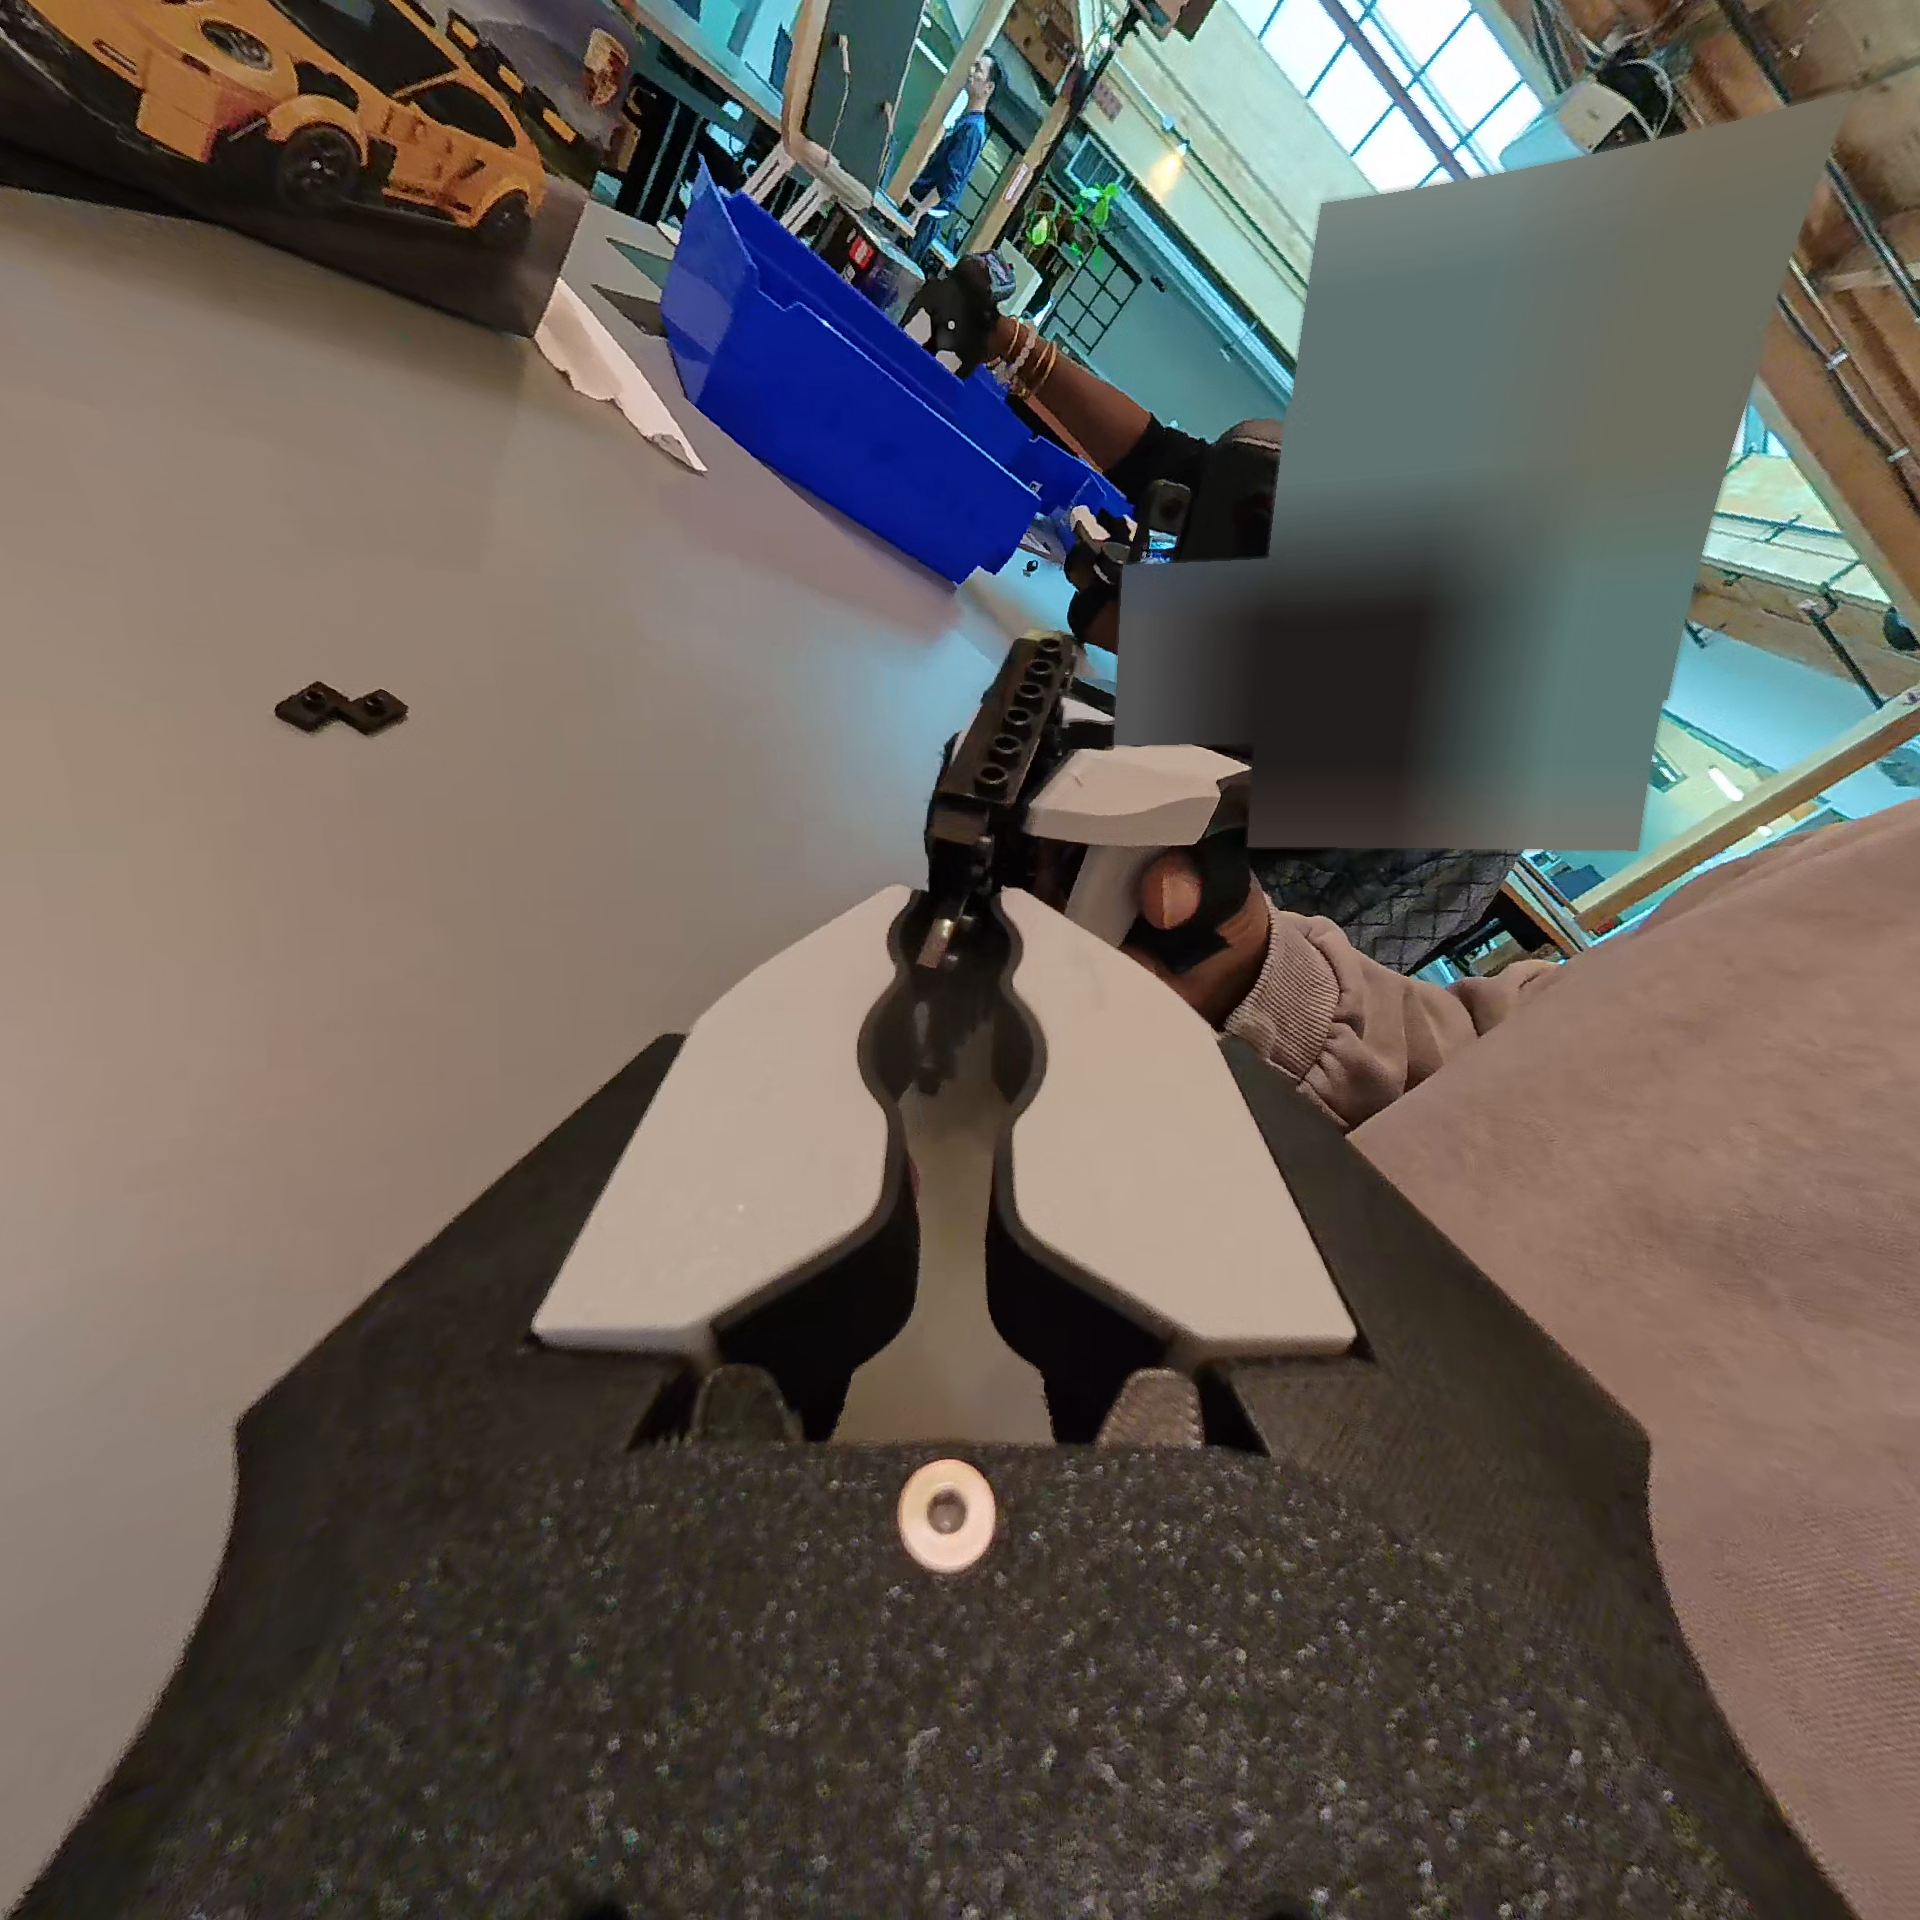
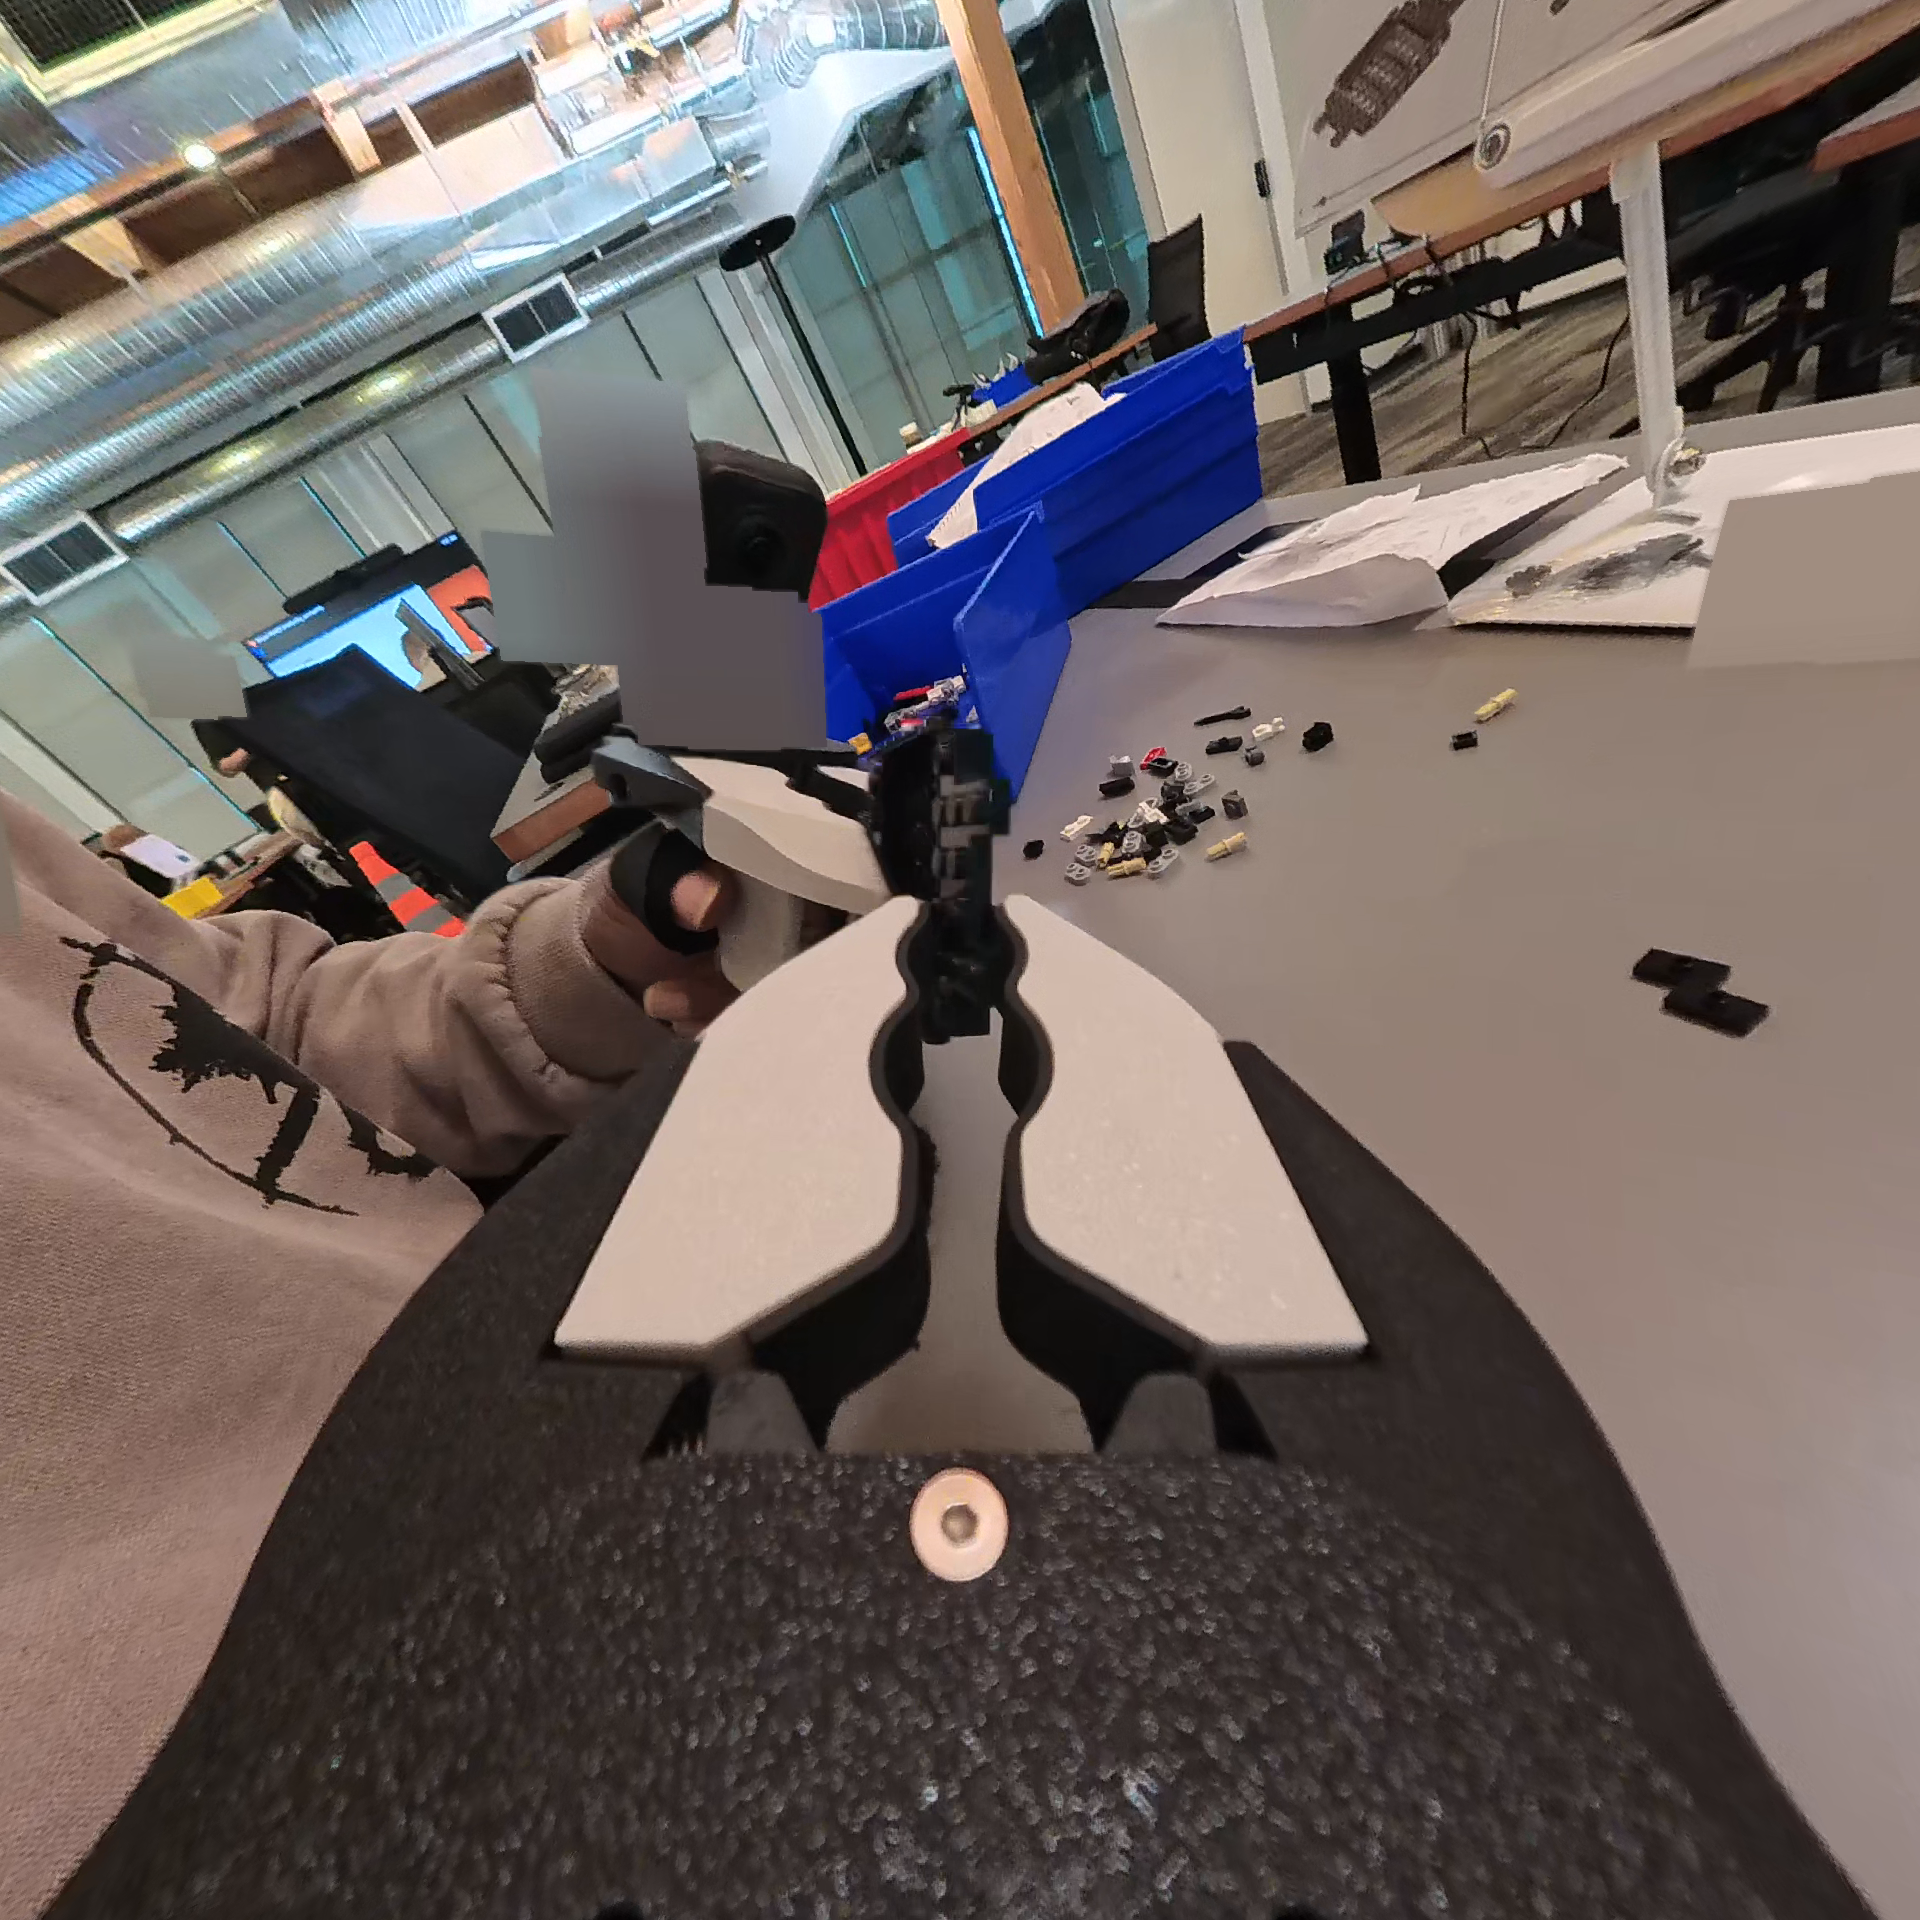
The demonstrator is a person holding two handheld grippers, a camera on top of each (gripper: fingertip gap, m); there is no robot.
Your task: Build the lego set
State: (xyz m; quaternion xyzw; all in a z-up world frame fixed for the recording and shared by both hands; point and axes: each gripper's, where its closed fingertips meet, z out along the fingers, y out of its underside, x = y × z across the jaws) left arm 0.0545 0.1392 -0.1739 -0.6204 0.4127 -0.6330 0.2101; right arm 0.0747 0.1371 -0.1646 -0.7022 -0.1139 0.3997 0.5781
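Two tongs meeting on one black assembly: left tongs (image 1: 954, 914) pinching its near end, right tongs (image 2: 961, 914) pinching it from the opposite side, both pairs of jaws pressed onto the piece, held up above the counter (image 2: 1455, 1195) rather than resting on it. Black assembly (image 1: 1003, 748) long and narrow, with a row of studs along one face; only a small part of the set, so early in the build by the look of it. Just beyond, on the right in the right wrist view, two flat black plates (image 2: 1699, 992) lying loose and unattached. Farther off, a scatter of small loose pieces (image 2: 1153, 810), black, grey and tan, waiting unused. Beyond those, blue bins (image 2: 1101, 488) and open instruction sheets (image 2: 1351, 571). Farthest in the left wrist view, the set's box (image 1: 312, 135) picturing a yellow car. Most of the work judged left to do.
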